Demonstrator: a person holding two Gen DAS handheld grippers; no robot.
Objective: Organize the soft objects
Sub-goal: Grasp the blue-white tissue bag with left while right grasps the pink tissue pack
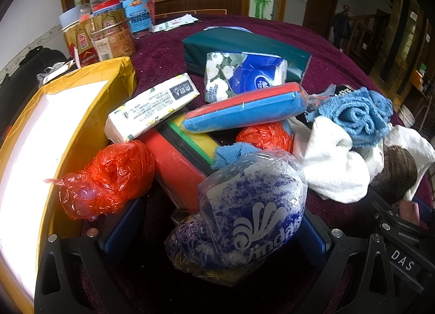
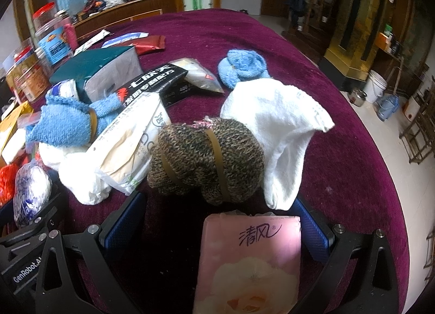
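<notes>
In the left wrist view my left gripper (image 1: 217, 228) is open around a clear bag printed in blue and white (image 1: 244, 213), which lies between the blue pads without being squeezed. Ahead lie two red plastic bags (image 1: 108, 178), a white tissue pack (image 1: 152, 107), a red and blue sponge pack (image 1: 244, 107), a blue cloth (image 1: 356, 112) and a white towel (image 1: 331, 161). In the right wrist view my right gripper (image 2: 220, 221) is open around a pink tissue pack (image 2: 250, 262). A brown knitted bundle with rubber bands (image 2: 206, 159) and a white towel (image 2: 285, 129) lie just ahead.
An open yellow cardboard box (image 1: 54, 134) stands at the left. Jars and snack tubs (image 1: 108, 34) stand at the back left of the purple tablecloth (image 2: 272, 42). A green tissue box (image 1: 244, 44), a black packet (image 2: 160, 80) and a blue knitted piece (image 2: 242, 69) lie further back. The table's edge curves at right.
</notes>
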